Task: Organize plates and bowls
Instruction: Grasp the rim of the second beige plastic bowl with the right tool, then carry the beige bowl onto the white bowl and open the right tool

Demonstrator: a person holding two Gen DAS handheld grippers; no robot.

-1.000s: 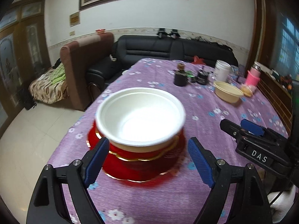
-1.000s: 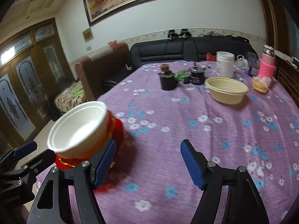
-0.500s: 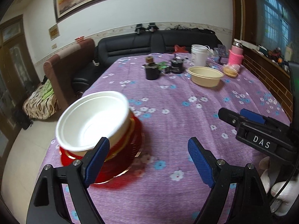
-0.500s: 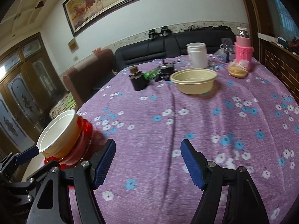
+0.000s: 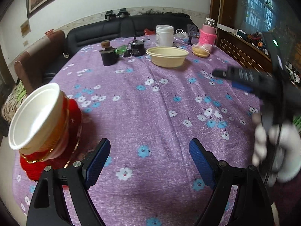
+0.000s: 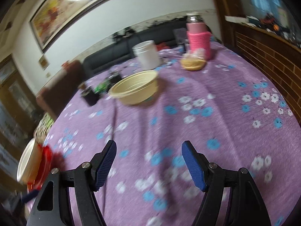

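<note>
A white bowl [image 5: 35,116] tops a stack of bowls on a red plate [image 5: 73,120] at the table's near left edge; the stack [image 6: 32,165] shows at the far left of the blurred right wrist view. A beige bowl [image 5: 167,56] stands alone toward the far side of the table, also seen as the beige bowl [image 6: 137,89] ahead of the right gripper. My left gripper [image 5: 149,162] is open over bare cloth, right of the stack. My right gripper [image 6: 149,162] is open too, nothing between its fingers; from the left wrist view it appears blurred at the right [image 5: 242,77], held by a gloved hand [image 5: 276,150].
The table wears a purple flowered cloth [image 5: 160,113]. At its far end stand a white jar [image 5: 164,35], a pink-sleeved bottle [image 5: 207,33], a small dish of food [image 5: 202,50], a black pot [image 5: 108,55] and a dark tin [image 5: 137,47]. Sofas sit beyond; a brick ledge [image 6: 267,56] runs at right.
Both grippers swung right, away from the bowl stack, which slid from between the left fingers to the frame's left edge. The beige bowl drew nearer in the right wrist view. Jaws stayed open.
</note>
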